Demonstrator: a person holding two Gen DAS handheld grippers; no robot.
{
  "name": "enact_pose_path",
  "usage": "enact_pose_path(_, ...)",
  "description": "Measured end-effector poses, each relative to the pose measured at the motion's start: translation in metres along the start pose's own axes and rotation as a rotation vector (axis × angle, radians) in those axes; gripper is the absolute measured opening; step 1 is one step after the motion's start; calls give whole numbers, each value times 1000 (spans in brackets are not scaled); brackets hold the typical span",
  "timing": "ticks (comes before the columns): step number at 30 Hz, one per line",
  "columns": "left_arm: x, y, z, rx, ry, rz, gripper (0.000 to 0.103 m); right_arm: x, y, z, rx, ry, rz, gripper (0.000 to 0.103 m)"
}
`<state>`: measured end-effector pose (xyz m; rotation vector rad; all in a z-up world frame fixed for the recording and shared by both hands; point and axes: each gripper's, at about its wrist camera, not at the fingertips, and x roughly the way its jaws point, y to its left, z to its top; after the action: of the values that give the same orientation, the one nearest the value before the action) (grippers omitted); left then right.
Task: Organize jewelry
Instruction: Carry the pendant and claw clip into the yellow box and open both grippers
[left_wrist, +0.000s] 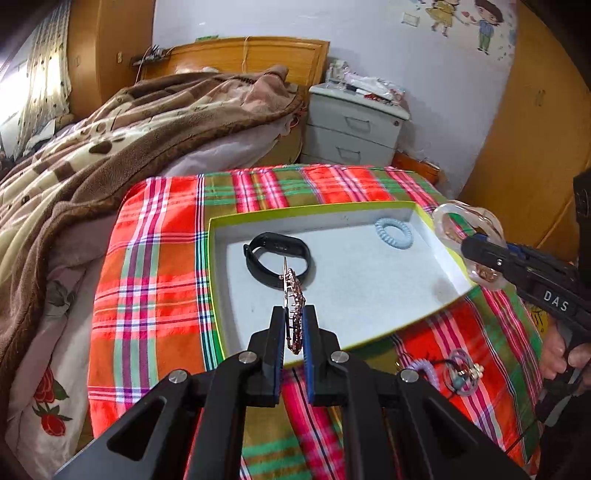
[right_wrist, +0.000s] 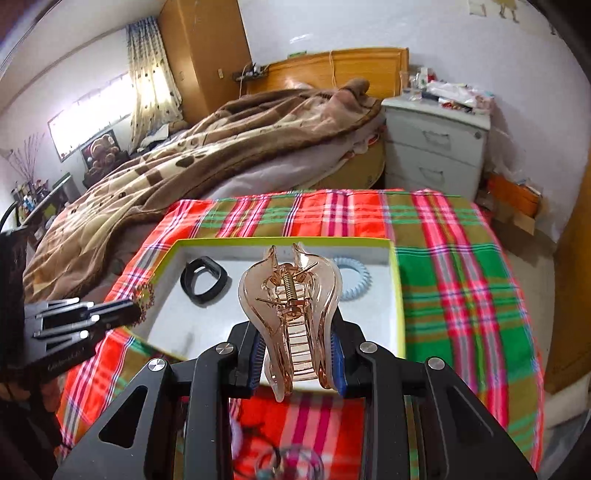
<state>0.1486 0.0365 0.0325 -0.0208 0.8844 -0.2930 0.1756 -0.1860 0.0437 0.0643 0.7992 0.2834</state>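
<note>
A shallow white box with a green rim (left_wrist: 221, 280) (right_wrist: 397, 295) lies on a plaid cloth. In it lie a black wristband (left_wrist: 279, 262) (right_wrist: 203, 278) and a light blue coil hair tie (left_wrist: 393, 233) (right_wrist: 356, 277). My left gripper (left_wrist: 294, 321) (right_wrist: 138, 308) is shut on a beaded rose-gold hair clip (left_wrist: 293, 295) (right_wrist: 146, 299), held edge-on over the box's near edge. My right gripper (right_wrist: 299, 354) (left_wrist: 471, 245) is shut on a clear pink claw hair clip (right_wrist: 291, 306) (left_wrist: 467, 240), held above the box's right rim.
On the cloth in front of the box lie a lilac coil hair tie (left_wrist: 424, 371) and a clear ring with beads (left_wrist: 460, 373). A bed with a brown blanket (left_wrist: 110, 147) lies to the left. A white nightstand (left_wrist: 354, 125) stands behind the table.
</note>
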Motion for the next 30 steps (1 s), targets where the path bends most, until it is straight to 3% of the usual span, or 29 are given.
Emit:
enact_pose_path(16,38,9,5,-40,46,12,9,76,17,22,-36,128,14,30)
enact_pose_path(30,55,19,3,-73,78,10,9,100,24,24,-59,181,-6,30)
